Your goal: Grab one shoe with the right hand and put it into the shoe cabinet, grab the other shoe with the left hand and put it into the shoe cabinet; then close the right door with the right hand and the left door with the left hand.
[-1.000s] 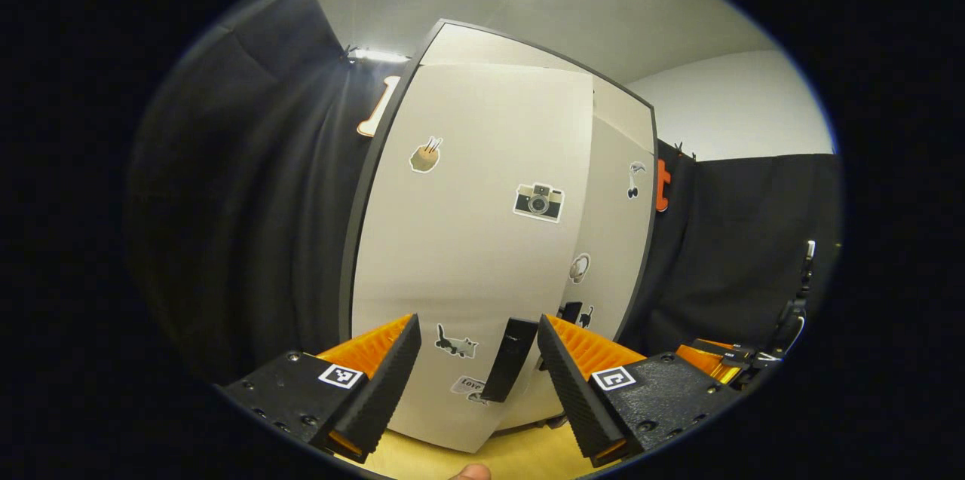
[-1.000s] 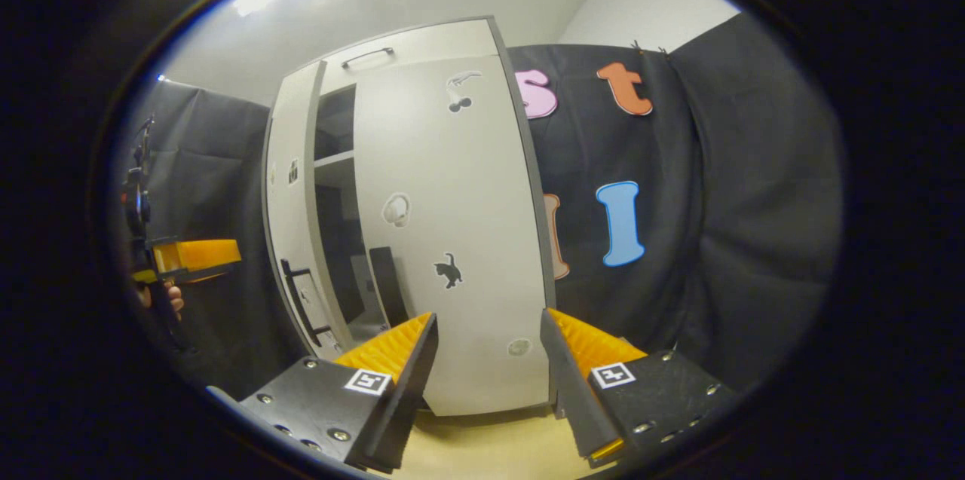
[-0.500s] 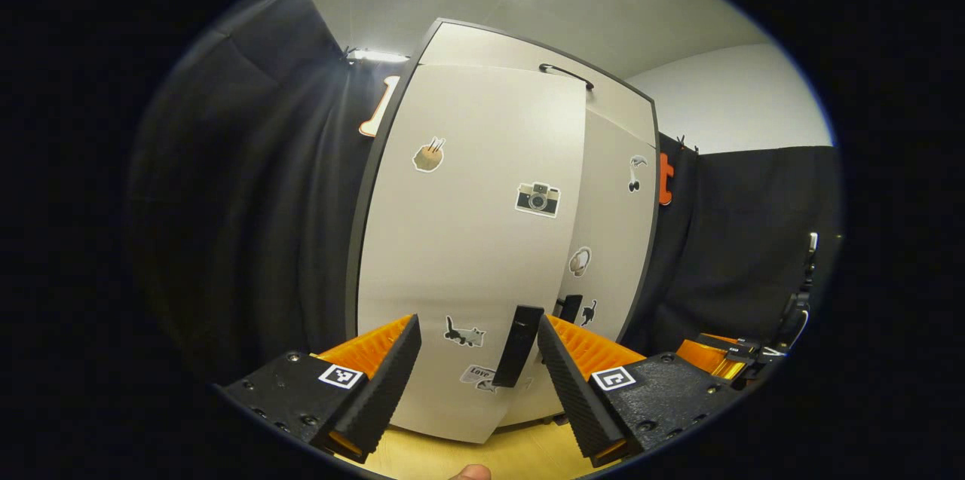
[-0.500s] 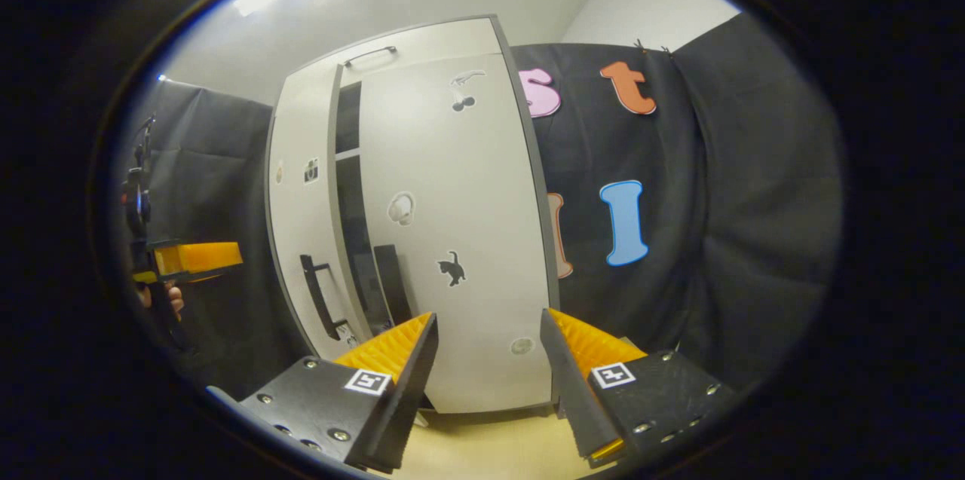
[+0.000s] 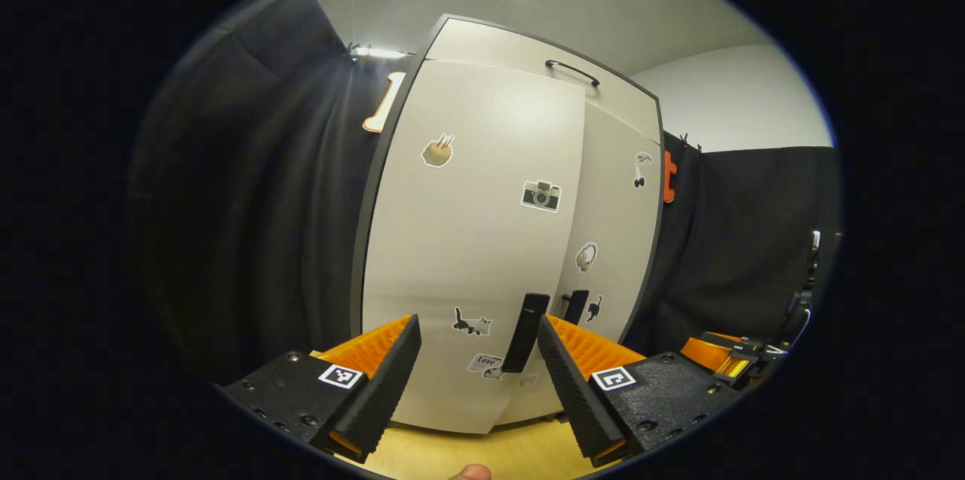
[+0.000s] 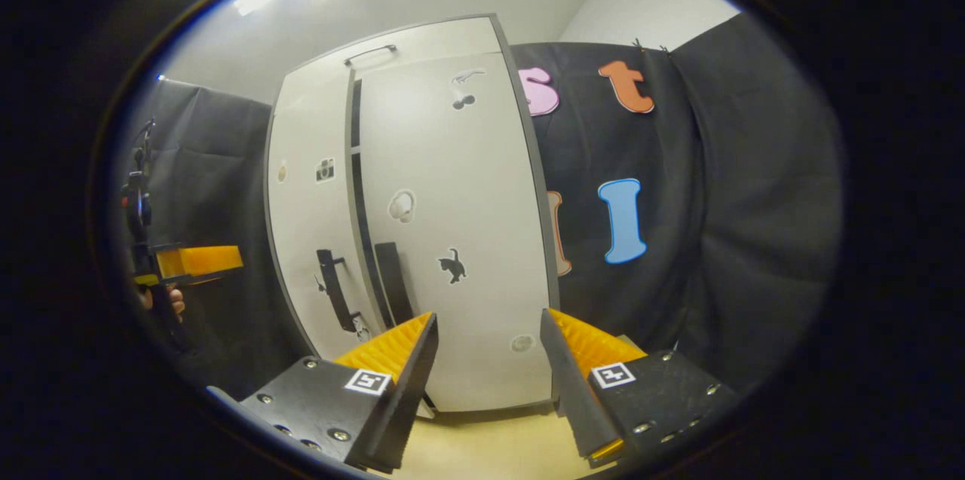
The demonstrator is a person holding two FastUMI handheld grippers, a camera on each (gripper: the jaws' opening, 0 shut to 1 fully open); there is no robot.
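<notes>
Before left gripper (image 5: 476, 359), left door (image 5: 471, 239) nearly closed

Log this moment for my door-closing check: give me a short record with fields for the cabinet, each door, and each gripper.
cabinet: pale shoe cabinet standing on a wooden floor
right door: right door shut
left door: left door nearly shut, a dark slit beside it
left door handle: dark bar, untouched
left gripper: left gripper open, holding nothing, in front of the left door
right gripper: right gripper open, holding nothing
</notes>
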